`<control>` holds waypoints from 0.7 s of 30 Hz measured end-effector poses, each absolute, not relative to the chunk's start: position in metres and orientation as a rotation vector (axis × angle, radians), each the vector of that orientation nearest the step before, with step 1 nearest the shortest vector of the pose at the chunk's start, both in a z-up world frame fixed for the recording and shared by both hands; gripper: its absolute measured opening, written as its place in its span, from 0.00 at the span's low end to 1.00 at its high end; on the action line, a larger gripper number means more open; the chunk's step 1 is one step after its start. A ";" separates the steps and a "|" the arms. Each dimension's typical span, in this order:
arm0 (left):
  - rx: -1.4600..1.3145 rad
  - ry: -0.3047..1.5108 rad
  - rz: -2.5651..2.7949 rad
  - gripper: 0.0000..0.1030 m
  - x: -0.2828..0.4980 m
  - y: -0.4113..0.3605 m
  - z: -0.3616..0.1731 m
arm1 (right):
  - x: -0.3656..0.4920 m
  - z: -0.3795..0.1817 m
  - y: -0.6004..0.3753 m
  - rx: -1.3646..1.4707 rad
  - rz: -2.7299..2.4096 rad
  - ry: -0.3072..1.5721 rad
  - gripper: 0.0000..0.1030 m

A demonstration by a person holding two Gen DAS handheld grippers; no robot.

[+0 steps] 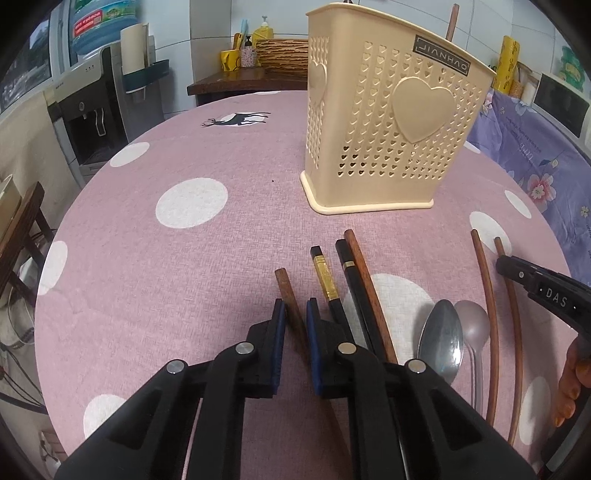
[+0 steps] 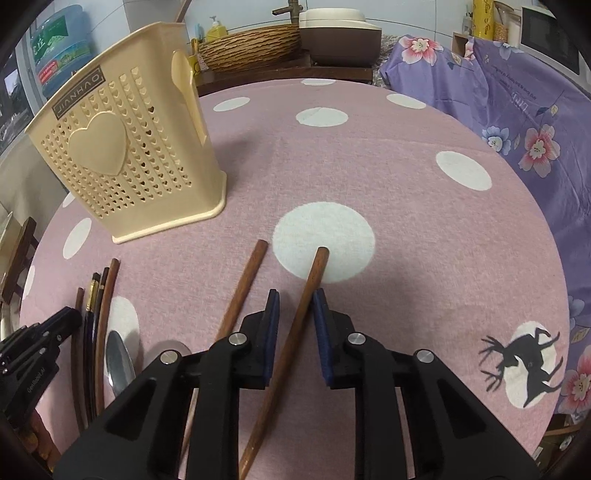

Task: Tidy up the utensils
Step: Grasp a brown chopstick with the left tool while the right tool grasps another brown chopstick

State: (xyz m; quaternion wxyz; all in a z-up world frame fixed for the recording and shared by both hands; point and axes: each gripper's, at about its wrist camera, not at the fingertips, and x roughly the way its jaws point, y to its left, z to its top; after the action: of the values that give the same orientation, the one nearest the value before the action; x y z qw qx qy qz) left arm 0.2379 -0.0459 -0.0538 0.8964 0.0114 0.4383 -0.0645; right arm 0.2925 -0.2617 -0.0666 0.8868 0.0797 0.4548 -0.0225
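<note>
We have a brown chopstick running between the pads of each tool, and that is the relation the coming move turns on. Our left gripper (image 1: 295, 310) straddles the leftmost chopstick (image 1: 286, 288); its long axis runs straight ahead along the fingers, its blunt end poking out past the tips toward the holder (image 1: 391, 122); the jaws stand apart, a sliver of cloth showing on either side of the stick, so we judge them not yet clamped. Our right gripper (image 2: 295, 299) is likewise parted around the right stick (image 2: 314, 280), which lies nearer the right-hand pad and slants a little rightward as it runs away from us; whether it touches that pad we cannot tell.

The rest lies on the tablecloth (image 1: 147, 221) between the two tools — two black chopsticks (image 1: 345, 266), another brown stick (image 1: 360, 258), two spoons (image 1: 441, 336), and the second stick (image 2: 247, 273) just left of the right tool; all point roughly the same way, toward the holder.

The holder stands upright ahead, to the right of the left tool and well to the left of the right one; one stick (image 1: 451, 22) already rises from it. We judge the left tool the nearer — closing and lifting should come next, each stick then tipped upright to drop in.
</note>
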 end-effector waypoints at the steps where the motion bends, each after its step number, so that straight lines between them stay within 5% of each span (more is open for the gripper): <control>1: 0.029 0.905 -0.133 0.12 0.238 -0.047 -0.054 | 0.294 -0.067 -0.260 0.159 -0.046 0.945 0.19; 21: 0.081 0.892 -0.109 0.11 0.235 -0.060 -0.056 | 0.305 -0.068 -0.248 0.104 -0.078 0.932 0.10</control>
State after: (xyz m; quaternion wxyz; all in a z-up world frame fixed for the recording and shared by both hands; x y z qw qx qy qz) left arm 0.2355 -0.0598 -0.0561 0.8999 0.0391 0.4311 -0.0529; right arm 0.3047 -0.2482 -0.0676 0.8913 0.0501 0.4490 -0.0375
